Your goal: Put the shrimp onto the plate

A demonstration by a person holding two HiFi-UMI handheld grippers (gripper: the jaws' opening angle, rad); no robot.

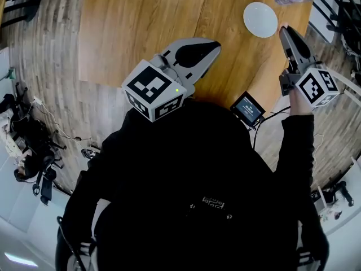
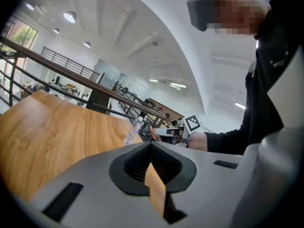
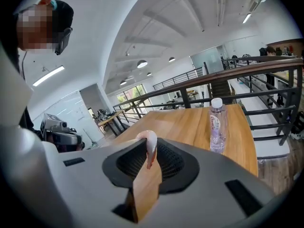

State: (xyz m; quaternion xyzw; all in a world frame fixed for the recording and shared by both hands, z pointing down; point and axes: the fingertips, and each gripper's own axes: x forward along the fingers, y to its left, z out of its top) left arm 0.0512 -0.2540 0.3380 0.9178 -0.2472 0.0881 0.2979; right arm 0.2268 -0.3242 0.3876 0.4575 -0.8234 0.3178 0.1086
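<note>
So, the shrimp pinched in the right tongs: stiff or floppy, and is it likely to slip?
Probably fairly stiff: the shrimp stands curled above the right tongs without drooping. Its surface looks smooth and glossy, so it may be slippery, and only its lower part seems gripped. Likely very light, since it looks tiny against the tongs.

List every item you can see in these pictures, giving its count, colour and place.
table: one, brown wood, under both grippers.
plate: one, white, empty, far right part of the table.
bottle: one, clear with a white cap, upright near the table's far corner, beyond the plate.
shrimp: one, pink and white, between the right gripper's jaws.
small screen: one, black with a lit display, at the table's near edge.
cables: several, dark, on the floor at left.
left gripper: one, grey, jaws together and empty, over the table.
right gripper: one, grey, jaws closed on the shrimp, beside the plate.
</note>
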